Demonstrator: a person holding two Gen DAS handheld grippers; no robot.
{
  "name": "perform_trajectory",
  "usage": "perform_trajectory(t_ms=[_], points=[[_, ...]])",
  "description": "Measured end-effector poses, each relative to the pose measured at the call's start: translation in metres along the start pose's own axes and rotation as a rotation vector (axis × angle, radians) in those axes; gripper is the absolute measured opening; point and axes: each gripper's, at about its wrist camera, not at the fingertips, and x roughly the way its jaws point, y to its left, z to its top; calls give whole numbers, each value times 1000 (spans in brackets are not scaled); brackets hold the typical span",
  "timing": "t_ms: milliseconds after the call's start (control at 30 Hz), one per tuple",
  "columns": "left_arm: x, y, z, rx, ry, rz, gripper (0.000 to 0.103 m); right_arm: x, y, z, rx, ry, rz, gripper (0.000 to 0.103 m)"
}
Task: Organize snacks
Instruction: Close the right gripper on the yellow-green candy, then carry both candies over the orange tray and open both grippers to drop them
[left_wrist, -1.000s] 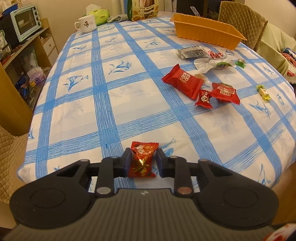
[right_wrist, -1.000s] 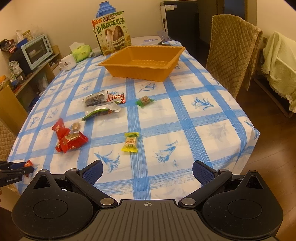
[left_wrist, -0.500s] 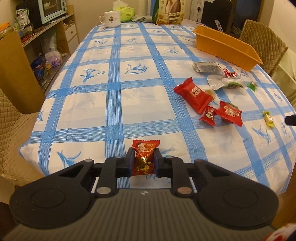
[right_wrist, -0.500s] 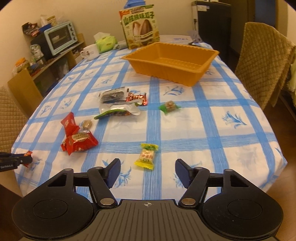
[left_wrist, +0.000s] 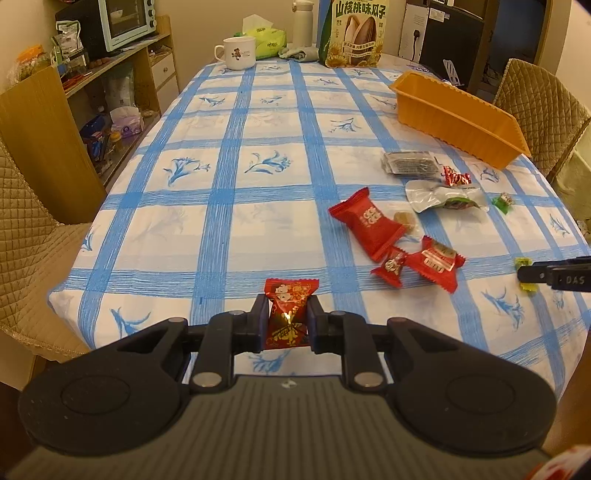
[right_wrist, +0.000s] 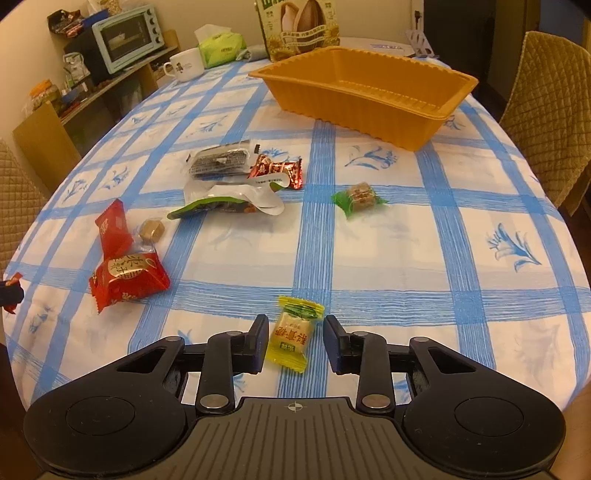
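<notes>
My left gripper (left_wrist: 285, 320) is shut on a red wrapped candy (left_wrist: 289, 314) and holds it above the table's near edge. My right gripper (right_wrist: 295, 344) is open, its fingers on either side of a yellow-green candy (right_wrist: 293, 336) that lies on the cloth, not touching it. The orange tray (right_wrist: 424, 129) stands empty at the far right of the table (right_wrist: 406, 258). Red packets (right_wrist: 127, 278), a small brown candy (right_wrist: 151, 230), a green candy (right_wrist: 357, 197), a silver-green pouch (right_wrist: 229, 199), a dark packet (right_wrist: 219, 162) and a red twist candy (right_wrist: 277, 170) lie scattered on the cloth.
A white mug (left_wrist: 238, 53), a tissue pack (left_wrist: 266, 38) and a sunflower-seed bag (left_wrist: 356, 33) stand at the far end. Quilted chairs (right_wrist: 554, 110) flank the table. A shelf with a toaster oven (left_wrist: 123, 22) is at the left.
My right gripper has dropped towards the table and come around the yellow-green candy, its fingers narrowing. My left gripper has lifted and pulled back with the red candy.
</notes>
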Motion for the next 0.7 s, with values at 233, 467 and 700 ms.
perform_trajectory(t_ms=[233,467,700], points=[[-6,-27,10,0,-12,3,19,3,1,3,-87,-3,26,21],[-10,-61,26,11,-31,-8,19,-11,-18,17,-90,-25,69,21],[-3,-103,57,41,-73,-50,19,-33,-49,42,-62,-62,105,21]])
